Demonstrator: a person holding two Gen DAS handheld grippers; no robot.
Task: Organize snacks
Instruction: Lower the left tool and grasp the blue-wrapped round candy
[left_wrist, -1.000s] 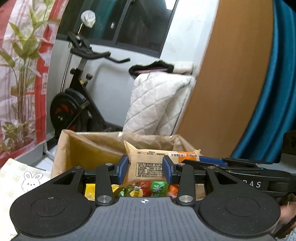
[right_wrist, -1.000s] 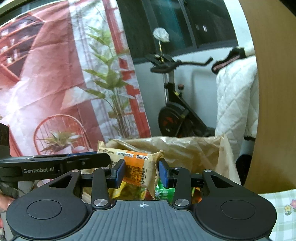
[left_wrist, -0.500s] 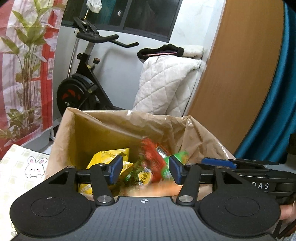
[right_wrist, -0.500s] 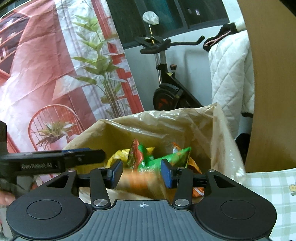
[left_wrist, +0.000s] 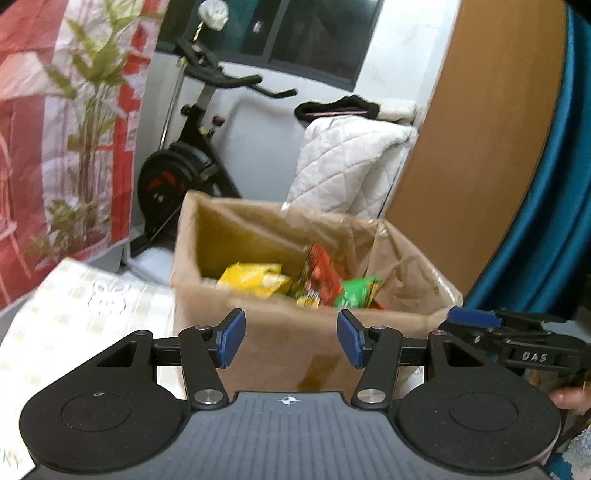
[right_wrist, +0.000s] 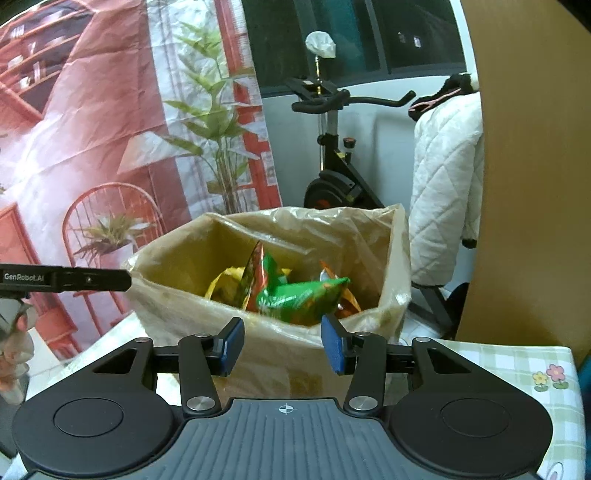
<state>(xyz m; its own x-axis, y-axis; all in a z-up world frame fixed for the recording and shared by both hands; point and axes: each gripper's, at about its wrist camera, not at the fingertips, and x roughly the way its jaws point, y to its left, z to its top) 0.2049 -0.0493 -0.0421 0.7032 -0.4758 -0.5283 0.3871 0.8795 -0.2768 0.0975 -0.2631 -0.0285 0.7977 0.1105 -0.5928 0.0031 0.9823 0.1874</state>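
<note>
A cardboard box (left_wrist: 192, 258) lined with a clear plastic bag stands on the table and holds several snack packets: yellow (left_wrist: 255, 282), red (left_wrist: 321, 273) and green (left_wrist: 356, 295). My left gripper (left_wrist: 291, 343) is open just short of the box's near wall, nothing between its blue pads. The right gripper's fingers (left_wrist: 476, 319) reach in from the right edge. In the right wrist view the same box (right_wrist: 177, 277) shows a green packet (right_wrist: 299, 295) on top. My right gripper (right_wrist: 283, 347) is open and empty before the box. The left gripper's fingers (right_wrist: 92, 280) show at the left edge.
The table wears a pale checked cloth (right_wrist: 517, 369). Behind the box stand an exercise bike (left_wrist: 184, 166), a white quilted cover (left_wrist: 351, 166), a wooden panel (left_wrist: 480, 129) and a teal curtain (left_wrist: 554, 221). A red printed backdrop (right_wrist: 92, 129) hangs at the left. A person's hand (right_wrist: 14, 332) holds the left gripper.
One second ago both grippers held a beige and orange snack packet over the box. Both let go, the packet dropped into the box, and both grippers have drawn back from it.
</note>
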